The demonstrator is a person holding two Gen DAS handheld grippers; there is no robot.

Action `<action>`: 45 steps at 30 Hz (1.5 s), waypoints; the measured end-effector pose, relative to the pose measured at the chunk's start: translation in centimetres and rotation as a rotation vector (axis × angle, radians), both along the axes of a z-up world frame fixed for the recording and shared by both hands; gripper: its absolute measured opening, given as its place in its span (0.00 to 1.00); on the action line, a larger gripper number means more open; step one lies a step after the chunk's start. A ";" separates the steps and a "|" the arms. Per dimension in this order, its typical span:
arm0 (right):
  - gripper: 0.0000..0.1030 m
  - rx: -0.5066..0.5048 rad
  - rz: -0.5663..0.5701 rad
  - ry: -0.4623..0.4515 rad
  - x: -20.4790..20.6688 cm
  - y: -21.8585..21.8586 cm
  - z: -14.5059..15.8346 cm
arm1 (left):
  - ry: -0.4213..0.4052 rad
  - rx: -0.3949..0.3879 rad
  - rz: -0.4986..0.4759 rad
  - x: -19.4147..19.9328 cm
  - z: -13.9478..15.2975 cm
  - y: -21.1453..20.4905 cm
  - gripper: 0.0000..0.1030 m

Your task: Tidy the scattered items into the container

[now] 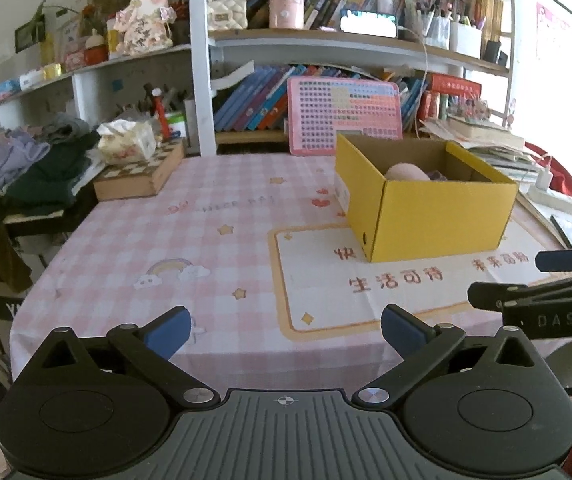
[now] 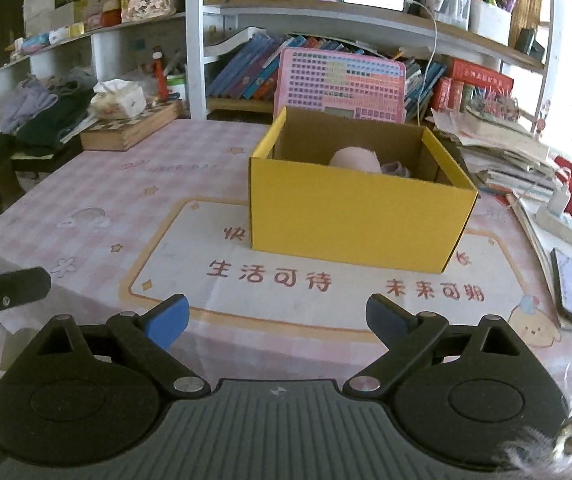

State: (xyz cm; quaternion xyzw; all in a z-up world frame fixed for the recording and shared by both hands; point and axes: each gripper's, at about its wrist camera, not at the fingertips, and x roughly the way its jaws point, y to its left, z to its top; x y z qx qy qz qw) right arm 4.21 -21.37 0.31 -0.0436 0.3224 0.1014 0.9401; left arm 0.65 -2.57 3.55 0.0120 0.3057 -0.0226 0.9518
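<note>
A yellow cardboard box (image 2: 360, 220) stood open on the pink checked tablecloth (image 2: 134, 184), and inside it lay a pale pink rounded item (image 2: 354, 160) with a small purple thing (image 2: 394, 169) just beside it. Nearer than the box, the left gripper (image 1: 286, 330) hung with its jaws spread wide and nothing between them. The right gripper (image 2: 278, 320) was likewise released and empty. A phone (image 2: 571, 288) lay to the right of the box.
</note>
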 end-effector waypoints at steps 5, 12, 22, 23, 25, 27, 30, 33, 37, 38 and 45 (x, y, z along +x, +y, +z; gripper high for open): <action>0.94 0.007 -0.004 0.040 0.0 0.3 -0.3 | 0.041 0.010 -0.022 -0.3 -0.4 0.2 1.00; 0.95 -0.002 0.034 0.038 -0.6 1.3 -0.2 | 0.041 -0.008 -0.007 -0.9 -0.5 0.7 1.00; 0.97 -0.013 0.037 0.039 -0.7 1.5 -0.2 | 0.046 -0.022 -0.016 -1.0 -0.5 0.8 1.00; 0.97 -0.014 0.038 0.040 -0.7 1.5 -0.2 | 0.047 -0.024 -0.015 -0.9 -0.5 0.8 1.00; 0.98 -0.015 0.039 0.041 -0.7 1.5 -0.2 | 0.050 -0.025 -0.014 -0.8 -0.6 0.8 1.00; 0.98 -0.016 0.038 0.042 -0.7 1.5 -0.2 | 0.051 -0.025 -0.017 -0.8 -0.6 0.8 1.00; 0.98 -0.016 0.039 0.041 -0.7 1.5 -0.2 | 0.050 -0.024 -0.020 -0.7 -0.6 0.8 1.00; 0.98 -0.016 0.039 0.042 -0.7 1.5 -0.2 | 0.049 -0.029 -0.023 -0.6 -0.6 0.8 1.00; 0.98 -0.019 0.040 0.047 -0.4 1.5 -0.4 | 0.051 -0.032 -0.023 -0.6 -0.7 0.9 1.00; 0.98 -0.020 0.040 0.048 -0.4 1.5 -0.4 | 0.050 -0.031 -0.023 -0.6 -0.7 0.8 1.00; 0.98 -0.027 0.046 0.054 0.0 1.7 -0.5 | 0.049 -0.042 -0.025 -0.4 -0.8 0.9 1.00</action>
